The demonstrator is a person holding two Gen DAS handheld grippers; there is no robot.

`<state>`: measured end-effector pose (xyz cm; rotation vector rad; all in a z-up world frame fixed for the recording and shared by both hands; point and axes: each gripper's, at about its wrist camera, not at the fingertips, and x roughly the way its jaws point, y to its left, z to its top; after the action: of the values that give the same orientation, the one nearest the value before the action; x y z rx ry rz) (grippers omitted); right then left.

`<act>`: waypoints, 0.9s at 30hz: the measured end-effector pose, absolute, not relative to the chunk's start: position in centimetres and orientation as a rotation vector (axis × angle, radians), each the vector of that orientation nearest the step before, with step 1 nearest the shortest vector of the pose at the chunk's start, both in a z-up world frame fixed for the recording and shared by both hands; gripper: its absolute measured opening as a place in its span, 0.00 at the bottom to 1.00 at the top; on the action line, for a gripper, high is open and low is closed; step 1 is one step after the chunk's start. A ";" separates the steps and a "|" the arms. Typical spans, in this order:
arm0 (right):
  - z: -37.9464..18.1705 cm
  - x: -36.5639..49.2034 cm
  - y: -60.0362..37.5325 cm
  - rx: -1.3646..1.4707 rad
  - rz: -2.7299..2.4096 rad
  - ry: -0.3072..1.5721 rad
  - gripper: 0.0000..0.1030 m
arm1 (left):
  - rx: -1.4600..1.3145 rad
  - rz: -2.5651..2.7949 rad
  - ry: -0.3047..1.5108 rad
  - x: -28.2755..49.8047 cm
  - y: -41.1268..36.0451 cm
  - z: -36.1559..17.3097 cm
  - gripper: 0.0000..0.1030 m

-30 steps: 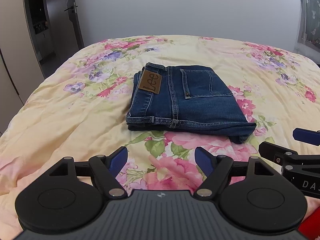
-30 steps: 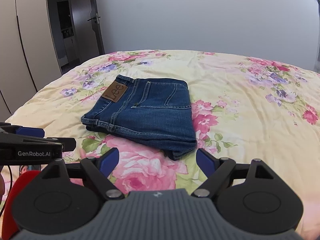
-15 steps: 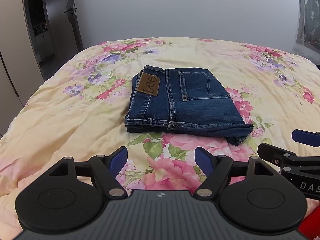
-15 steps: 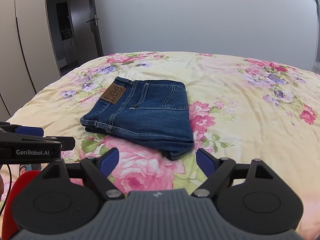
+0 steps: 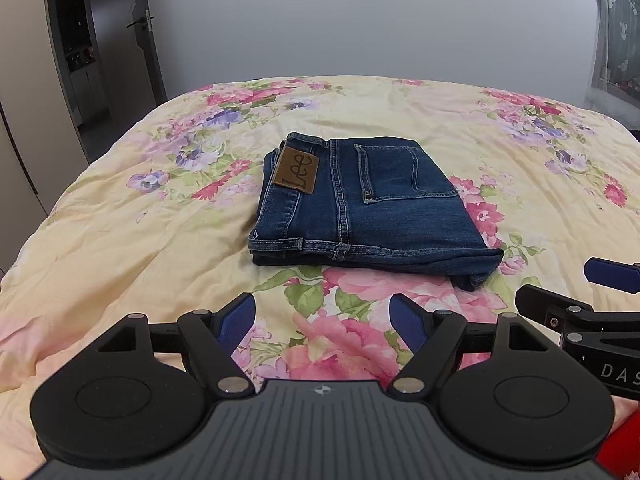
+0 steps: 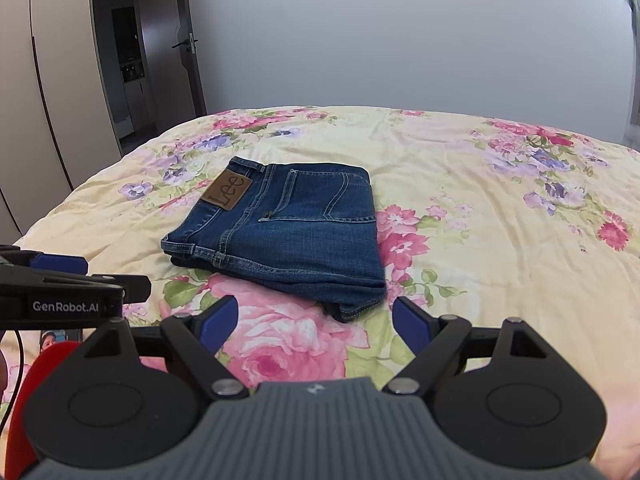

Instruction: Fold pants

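Dark blue jeans (image 5: 360, 204) lie folded into a compact rectangle on the floral bed, brown Lee patch up; the right wrist view shows the jeans (image 6: 288, 232) left of centre. My left gripper (image 5: 322, 320) hovers open above the quilt, short of the jeans' near edge, with nothing between its blue pads. Just as open and empty, my right gripper (image 6: 316, 324) sits close to the jeans' near right corner. Each gripper shows at the edge of the other's view: right gripper (image 5: 600, 280), left gripper (image 6: 68, 268).
The bed's yellow quilt (image 5: 120, 240) with pink and purple flowers spreads wide around the jeans. A grey wall stands behind. A dark open doorway (image 6: 132, 64) and pale wardrobe doors (image 6: 44, 100) are at the left. A red object (image 6: 24, 408) sits low left.
Both grippers have drawn back and risen slightly, so the jeans look a little smaller and lower in view. The jeans have not moved and both grippers stayed open.
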<state>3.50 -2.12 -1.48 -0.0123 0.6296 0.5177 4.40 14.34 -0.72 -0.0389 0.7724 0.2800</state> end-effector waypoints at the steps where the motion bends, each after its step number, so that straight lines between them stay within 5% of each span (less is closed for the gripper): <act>1: -1.5 3.5 -2.2 -0.012 0.517 0.628 0.78 | -0.039 0.280 0.771 4.4 14.3 -0.7 0.87; 27: -0.9 3.0 -2.6 -0.007 0.503 0.620 0.78 | -0.029 0.277 0.764 4.0 13.5 -0.1 0.87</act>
<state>3.02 -2.56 -0.95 -0.0066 0.6197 0.5029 4.01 13.46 -0.06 -0.0288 0.7638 0.2768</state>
